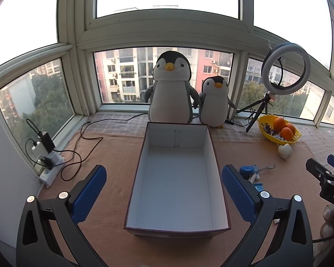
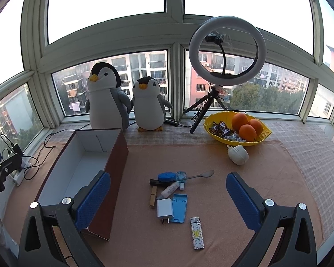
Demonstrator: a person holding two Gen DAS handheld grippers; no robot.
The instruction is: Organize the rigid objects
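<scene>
Directly below the spread right tool (image 2: 168, 198), the charger (image 2: 164, 208).

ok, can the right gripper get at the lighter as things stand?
Probably yes. The lighter lies flat on the cloth, apart from the charger and blue stand; the right gripper is open, with nothing between them.

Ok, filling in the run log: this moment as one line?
stage: start | box: empty | left gripper: open over box | right gripper: open over clutter | lighter, charger: on cloth

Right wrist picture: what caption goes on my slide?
Open gripper above small things beside an empty box, penguins watching.
</scene>
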